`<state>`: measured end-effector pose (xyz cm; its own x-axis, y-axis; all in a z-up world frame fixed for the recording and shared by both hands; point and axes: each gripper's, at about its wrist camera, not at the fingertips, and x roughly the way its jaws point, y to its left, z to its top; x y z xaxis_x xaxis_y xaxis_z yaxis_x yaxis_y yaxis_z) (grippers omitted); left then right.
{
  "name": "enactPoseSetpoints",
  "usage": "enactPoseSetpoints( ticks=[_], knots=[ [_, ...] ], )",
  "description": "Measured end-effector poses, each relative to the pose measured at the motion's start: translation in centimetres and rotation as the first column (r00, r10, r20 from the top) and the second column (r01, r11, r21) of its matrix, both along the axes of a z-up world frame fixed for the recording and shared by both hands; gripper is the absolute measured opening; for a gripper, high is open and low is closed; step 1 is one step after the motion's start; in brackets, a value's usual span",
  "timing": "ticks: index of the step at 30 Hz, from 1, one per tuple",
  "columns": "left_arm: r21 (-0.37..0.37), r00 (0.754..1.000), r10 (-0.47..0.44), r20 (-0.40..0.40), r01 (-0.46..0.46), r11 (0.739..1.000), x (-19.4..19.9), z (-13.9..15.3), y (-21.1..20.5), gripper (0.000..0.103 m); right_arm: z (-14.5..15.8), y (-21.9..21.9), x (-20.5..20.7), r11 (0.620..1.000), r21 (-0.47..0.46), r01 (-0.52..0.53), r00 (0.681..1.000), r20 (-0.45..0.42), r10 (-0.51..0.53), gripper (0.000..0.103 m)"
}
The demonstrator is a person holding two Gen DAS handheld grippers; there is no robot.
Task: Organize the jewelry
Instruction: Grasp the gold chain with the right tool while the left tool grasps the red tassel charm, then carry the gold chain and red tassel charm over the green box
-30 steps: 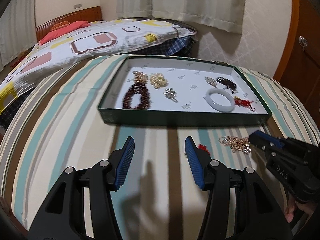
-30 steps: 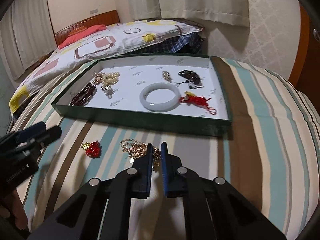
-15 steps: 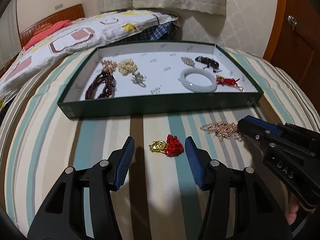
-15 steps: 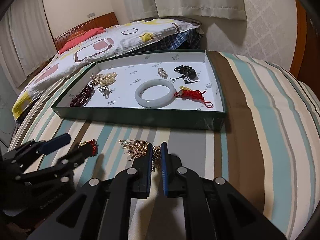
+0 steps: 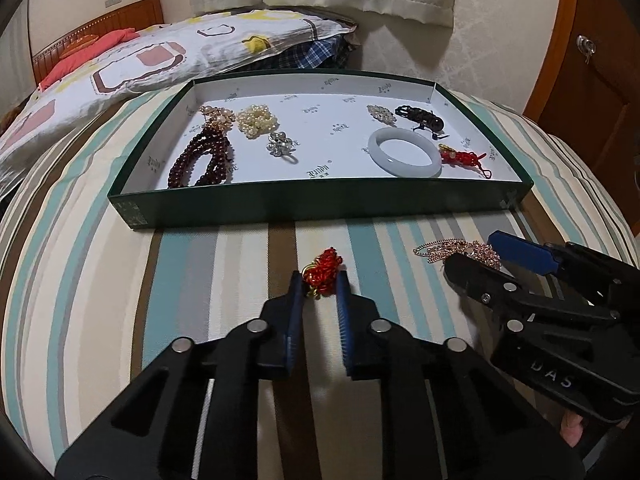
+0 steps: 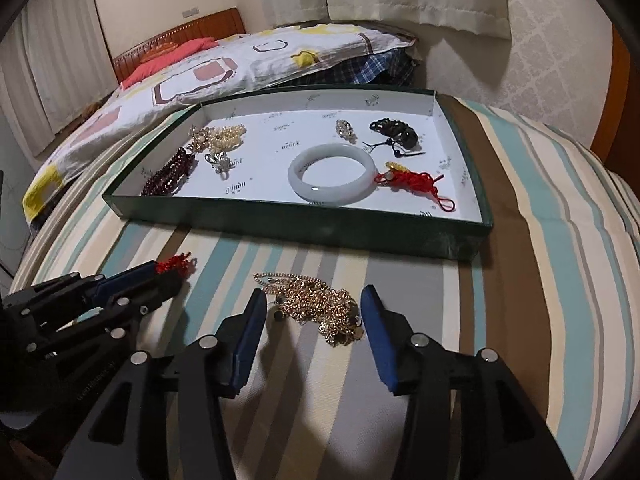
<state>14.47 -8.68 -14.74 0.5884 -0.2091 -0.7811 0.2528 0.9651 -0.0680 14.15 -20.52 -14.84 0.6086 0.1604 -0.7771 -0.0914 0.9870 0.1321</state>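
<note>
Now the two tongs have swapped roles. The left tongs, wide apart a second ago with nothing between them, are closing on the small red beaded charm with a gold ring, which lies on the striped bed cover just in front of the shallow green cardboard tray. The right tongs, pressed together a moment ago, are opening around the tangled gold chain necklace, also just in front of that tray, touching neither blue pad. So the charm looks ready to lift into the tray; the necklace still awaits a grip.
</note>
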Motion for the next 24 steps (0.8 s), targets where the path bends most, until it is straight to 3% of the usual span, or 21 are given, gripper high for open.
enactPoseSetpoints(
  ticks=[2,5,24],
  knots=[
    [-0.004,1.0,0.002,0.0,-0.002,1.0,0.0,0.0,0.2,0.016,-0.1,0.3,0.0,1.0,-0.023,-0.006,1.0,-0.002,0.006,0.043],
    [-0.011,1.0,0.006,-0.002,-0.006,1.0,0.1,0.0,0.4,0.015,-0.1,0.5,-0.2,0.999,-0.036,-0.022,1.0,-0.001,0.022,0.019],
    [-0.039,0.998,0.044,0.049,-0.042,0.998,0.0,2.1,2.1,0.014,2.0,0.4,-1.2,1.0,0.002,-0.023,0.997,0.072,0.023,0.014]
  ],
)
